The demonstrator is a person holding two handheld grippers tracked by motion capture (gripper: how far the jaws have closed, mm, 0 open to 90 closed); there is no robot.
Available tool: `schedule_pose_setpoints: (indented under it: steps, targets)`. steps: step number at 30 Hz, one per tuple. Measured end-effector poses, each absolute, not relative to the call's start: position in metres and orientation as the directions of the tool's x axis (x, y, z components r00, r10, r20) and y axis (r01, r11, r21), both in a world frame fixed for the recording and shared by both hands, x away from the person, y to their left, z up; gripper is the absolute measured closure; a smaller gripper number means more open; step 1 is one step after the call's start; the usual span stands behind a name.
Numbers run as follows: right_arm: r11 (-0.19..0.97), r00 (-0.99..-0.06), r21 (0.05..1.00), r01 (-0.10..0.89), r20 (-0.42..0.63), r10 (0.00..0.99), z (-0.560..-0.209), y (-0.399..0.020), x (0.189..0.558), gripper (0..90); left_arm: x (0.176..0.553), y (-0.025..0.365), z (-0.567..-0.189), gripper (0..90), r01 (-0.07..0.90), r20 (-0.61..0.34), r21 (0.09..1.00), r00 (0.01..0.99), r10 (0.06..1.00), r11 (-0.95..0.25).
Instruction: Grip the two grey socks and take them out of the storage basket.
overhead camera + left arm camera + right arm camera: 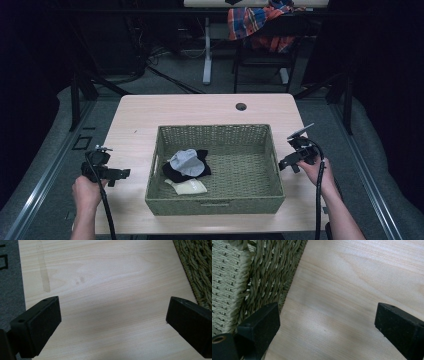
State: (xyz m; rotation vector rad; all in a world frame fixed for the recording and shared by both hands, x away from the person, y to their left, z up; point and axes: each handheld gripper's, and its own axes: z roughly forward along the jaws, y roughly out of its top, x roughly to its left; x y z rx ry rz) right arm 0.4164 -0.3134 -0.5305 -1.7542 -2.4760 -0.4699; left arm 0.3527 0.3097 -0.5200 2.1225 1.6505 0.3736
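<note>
Both grippers, left gripper [116,175] and right gripper [287,162], hang wide open and empty over the table [200,107] flanking the basket [215,205], probably readying to reach its small cloth pile [186,167], seemingly socks.

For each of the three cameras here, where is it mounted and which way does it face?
High view: above the person's side, looking forward and down on the table and basket; both forearms, left tool and right tool show.
Left gripper view: on the left tool, looking down at bare table; open jaws show.
Right gripper view: on the right tool, looking down beside the basket; open jaws show.
Shared: both gripper views catch the basket's wall.
</note>
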Motion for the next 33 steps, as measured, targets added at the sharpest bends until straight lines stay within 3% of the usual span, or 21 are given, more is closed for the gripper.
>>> schedule_pose_setpoints:
  steps: [6,7,8,17,25,33]
  targets:
    - [0.309,-0.351,0.2,0.93,0.228,0.908,-0.529,-0.314,0.416,5.8,0.353,0.309,-0.519,0.0,0.86,-0.041,0.469,0.25,0.967,-0.202]
    - [0.267,-0.322,0.236,0.935,0.244,0.915,-0.532,-0.312,0.414,5.8,0.353,0.309,-0.519,0.0,0.861,-0.049,0.467,0.25,0.967,-0.2]
    - [0.321,-0.359,0.189,0.928,0.223,0.906,-0.529,-0.314,0.417,5.8,0.353,0.309,-0.519,0.0,0.862,-0.06,0.468,0.248,0.967,-0.192]
    - [0.303,-0.345,0.199,0.932,0.23,0.91,-0.53,-0.313,0.416,5.9,0.357,0.304,-0.511,0.0,0.879,-0.033,0.428,0.247,0.969,-0.209]
    - [0.281,-0.329,0.217,0.935,0.236,0.914,-0.532,-0.313,0.415,6.0,0.36,0.297,-0.478,0.1,0.879,-0.01,0.428,0.237,0.971,-0.21]
    - [0.281,-0.327,0.207,0.937,0.24,0.914,-0.533,-0.315,0.415,5.9,0.356,0.277,-0.44,0.0,0.846,0.001,0.454,0.312,0.95,-0.278]
